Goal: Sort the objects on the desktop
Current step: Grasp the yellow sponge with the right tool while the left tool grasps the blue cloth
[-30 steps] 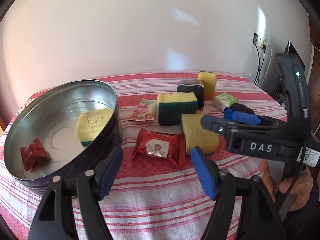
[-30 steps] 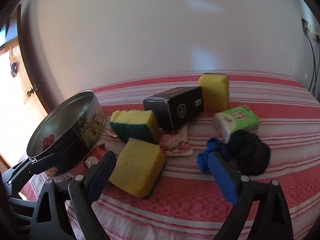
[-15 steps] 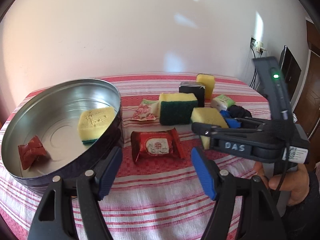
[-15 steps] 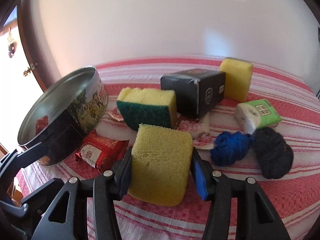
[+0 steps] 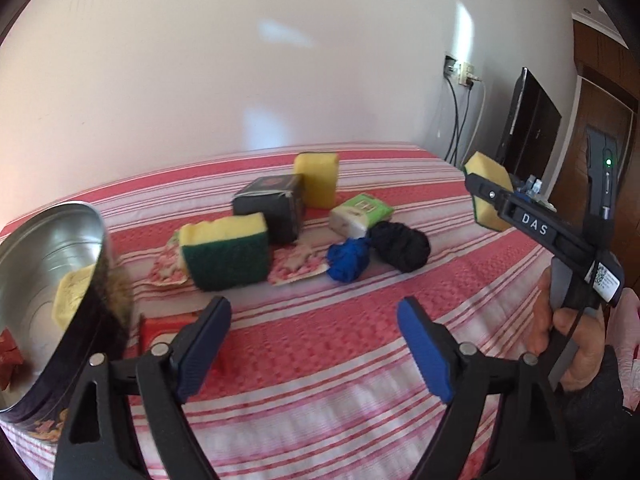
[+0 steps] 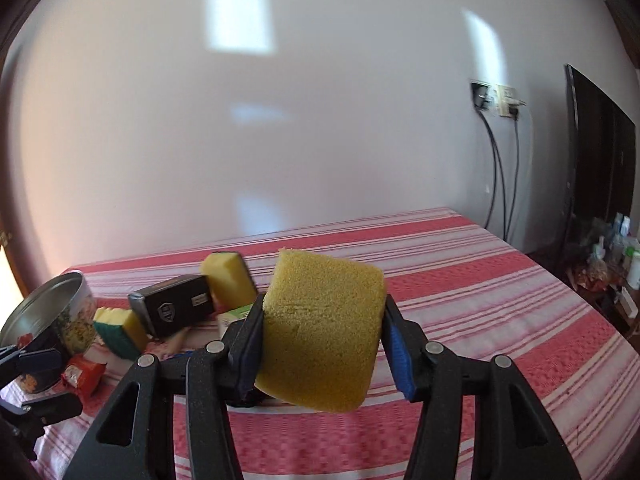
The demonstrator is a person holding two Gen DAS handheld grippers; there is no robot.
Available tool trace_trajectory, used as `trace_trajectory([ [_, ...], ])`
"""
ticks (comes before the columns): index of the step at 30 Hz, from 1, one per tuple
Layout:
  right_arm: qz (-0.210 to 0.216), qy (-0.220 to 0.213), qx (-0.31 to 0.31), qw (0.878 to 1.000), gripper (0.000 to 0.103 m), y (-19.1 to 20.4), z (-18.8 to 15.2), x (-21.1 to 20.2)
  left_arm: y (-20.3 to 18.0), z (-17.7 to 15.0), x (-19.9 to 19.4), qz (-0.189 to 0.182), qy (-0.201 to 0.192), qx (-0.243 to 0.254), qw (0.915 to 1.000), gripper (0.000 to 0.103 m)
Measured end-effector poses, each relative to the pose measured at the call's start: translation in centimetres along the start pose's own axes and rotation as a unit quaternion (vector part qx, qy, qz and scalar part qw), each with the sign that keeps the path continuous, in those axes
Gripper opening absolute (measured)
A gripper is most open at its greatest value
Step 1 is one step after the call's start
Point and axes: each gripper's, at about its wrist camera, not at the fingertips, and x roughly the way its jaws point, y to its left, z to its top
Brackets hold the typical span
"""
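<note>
I see a plain white wall behind the worktop, sunlight patches on it. Red-and-white striped cloth covers the top. Wall sockets on the right with cables hanging down, dark flat screen beside them, cluttered low shelf beneath.
</note>
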Motion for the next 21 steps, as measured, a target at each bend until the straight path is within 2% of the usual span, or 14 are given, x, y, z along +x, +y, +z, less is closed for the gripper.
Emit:
trace_trajectory([
  [4,0.025,0.008,0.066,0.997,0.056,-2.5,-0.1,0.7,-3.1,1.9,4.2,0.029,0.026,0.058,0.9975,0.085],
  [7,0.039,0.008,0.074,0.996,0.056,-3.4,0.2,0.1,-4.0,3.1,7.1,0.046,0.050,0.072,0.9951,0.075],
  [10,0.046,0.011,0.074,0.996,0.056,-3.6,0.2,0.3,-4.3,4.0,9.8,0.038,0.082,0.065,0.9938,0.057],
  [13,0.053,0.018,0.074,0.996,0.056,-3.5,0.2,0.7,-4.6,4.5,12.2,0.046,0.099,0.066,0.9918,0.049],
  [15,0.057,0.019,0.073,0.996,0.057,-3.6,0.3,0.7,-5.2,4.4,13.3,0.051,0.102,0.081,0.9901,0.049],
  [17,0.058,0.020,0.072,0.996,0.057,-3.7,0.2,0.8,-5.5,4.7,13.5,0.048,0.102,0.085,0.9900,0.045],
  [19,0.062,0.023,0.072,0.995,0.057,-3.6,0.2,1.0,-5.5,4.8,13.7,0.031,0.110,0.083,0.9900,0.039],
  [21,0.061,0.022,0.074,0.995,0.057,-3.6,0.2,0.9,-5.4,4.8,13.7,0.025,0.112,0.077,0.9905,0.039],
])
